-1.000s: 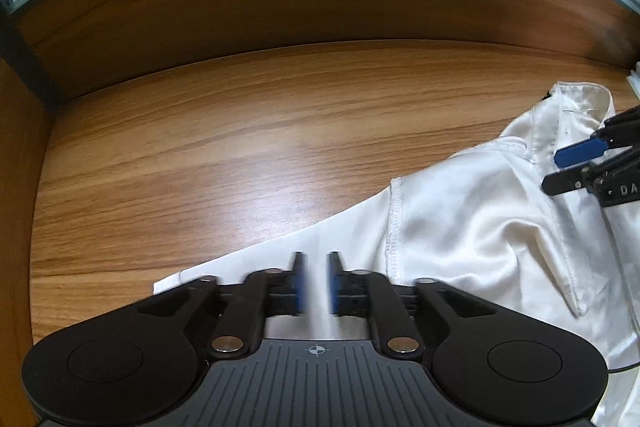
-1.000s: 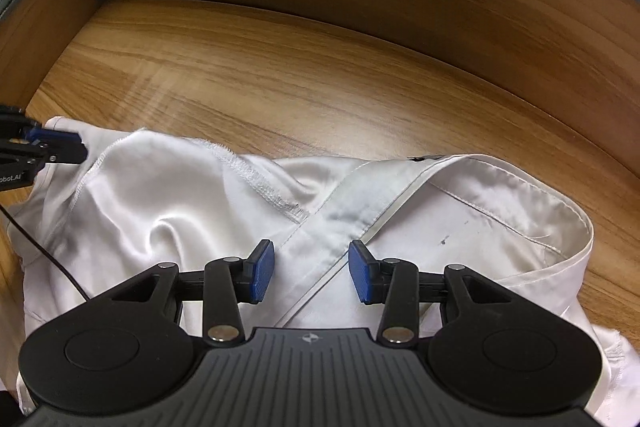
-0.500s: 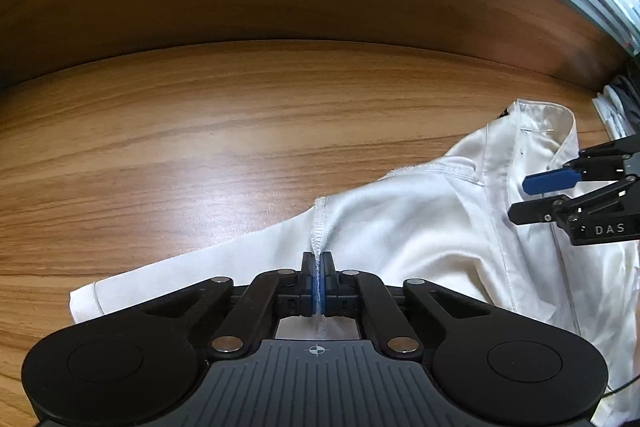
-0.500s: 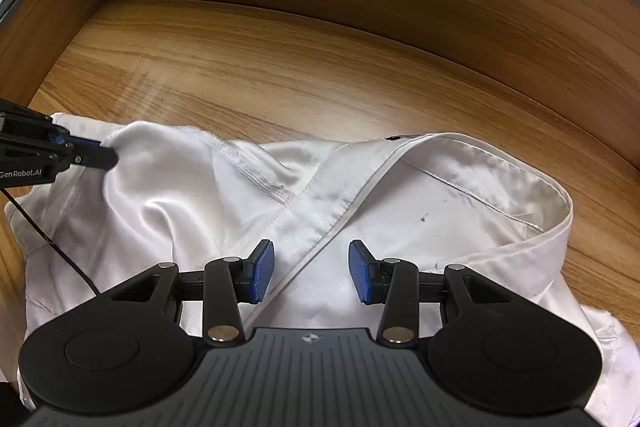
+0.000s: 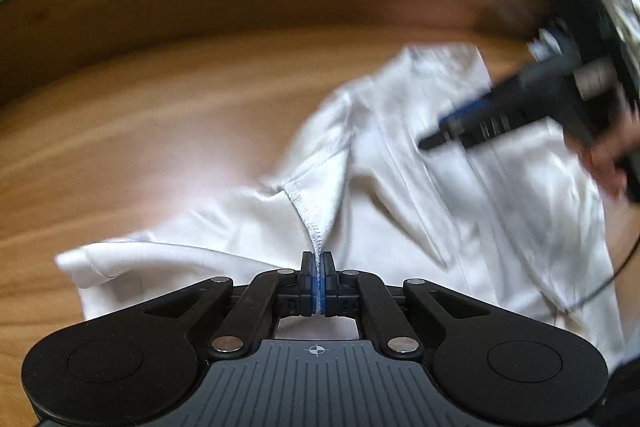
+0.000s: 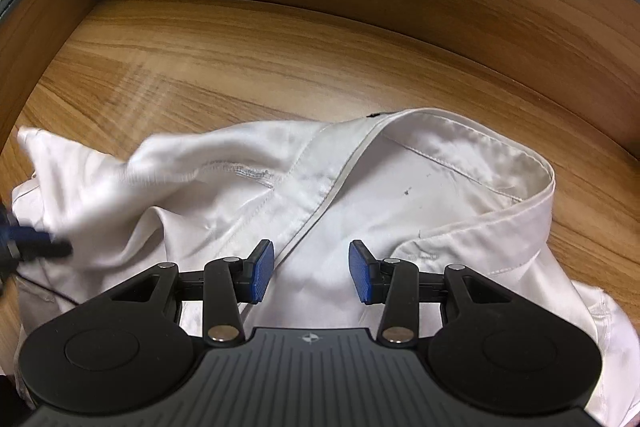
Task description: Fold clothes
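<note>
Since closing, my left gripper (image 5: 318, 267) is clamping the shirt (image 5: 400, 187) seam, dragging it toward frame centre. Right gripper (image 6: 311, 277) is hovering unclenched, empty. Folding is barely beginning.

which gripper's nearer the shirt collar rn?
Right. The right gripper hangs open over the shirt just below the collar. The left gripper is shut on a stitched seam near the sleeve, well away from it.

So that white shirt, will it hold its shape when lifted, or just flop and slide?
Probably floppy: where the left gripper pinches a seam, the white shirt tents up and sags away. Its sheen suggests smooth fabric, so it may slide on the wooden table. It looks thin, likely light.
</note>
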The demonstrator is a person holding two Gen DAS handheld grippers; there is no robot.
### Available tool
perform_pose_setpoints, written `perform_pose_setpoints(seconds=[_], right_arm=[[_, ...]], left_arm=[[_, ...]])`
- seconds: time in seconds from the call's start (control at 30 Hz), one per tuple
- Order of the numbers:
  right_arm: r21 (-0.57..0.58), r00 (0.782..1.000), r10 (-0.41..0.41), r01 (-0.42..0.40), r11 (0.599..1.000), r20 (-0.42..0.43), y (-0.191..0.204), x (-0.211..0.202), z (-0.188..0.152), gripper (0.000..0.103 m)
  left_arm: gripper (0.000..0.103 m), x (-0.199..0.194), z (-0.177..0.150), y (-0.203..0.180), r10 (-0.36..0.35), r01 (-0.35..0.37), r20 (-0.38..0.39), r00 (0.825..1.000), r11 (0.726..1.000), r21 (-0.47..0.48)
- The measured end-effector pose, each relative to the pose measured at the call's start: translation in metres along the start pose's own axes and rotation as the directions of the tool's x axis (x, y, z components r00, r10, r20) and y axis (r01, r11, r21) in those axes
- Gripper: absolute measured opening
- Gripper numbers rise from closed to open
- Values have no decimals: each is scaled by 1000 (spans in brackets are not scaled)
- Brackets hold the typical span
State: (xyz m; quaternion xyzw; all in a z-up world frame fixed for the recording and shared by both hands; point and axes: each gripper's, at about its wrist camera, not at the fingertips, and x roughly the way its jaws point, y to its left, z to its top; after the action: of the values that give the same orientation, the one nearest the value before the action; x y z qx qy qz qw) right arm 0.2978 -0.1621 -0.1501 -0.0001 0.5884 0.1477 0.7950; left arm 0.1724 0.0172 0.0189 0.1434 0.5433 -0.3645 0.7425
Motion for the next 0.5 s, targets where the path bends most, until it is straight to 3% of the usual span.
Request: perform_pose_setpoints(seconds=[0.1, 0.23, 0.5], right_arm=[[-2, 1000, -1, 1, 1000, -6, 1, 1, -1, 47], [-2, 1000, -2, 2, 1000, -7, 1, 0, -2, 48], [9, 1000, 1, -1, 1000, -1, -5, -4, -4, 48]], left_arm=[[9, 3, -6, -9, -16, 17, -23, 1000, 999, 42], [26, -13, -7, -7, -24, 22, 29, 999, 997, 77], [29, -10, 21, 13, 20, -27, 90, 996, 997, 66]])
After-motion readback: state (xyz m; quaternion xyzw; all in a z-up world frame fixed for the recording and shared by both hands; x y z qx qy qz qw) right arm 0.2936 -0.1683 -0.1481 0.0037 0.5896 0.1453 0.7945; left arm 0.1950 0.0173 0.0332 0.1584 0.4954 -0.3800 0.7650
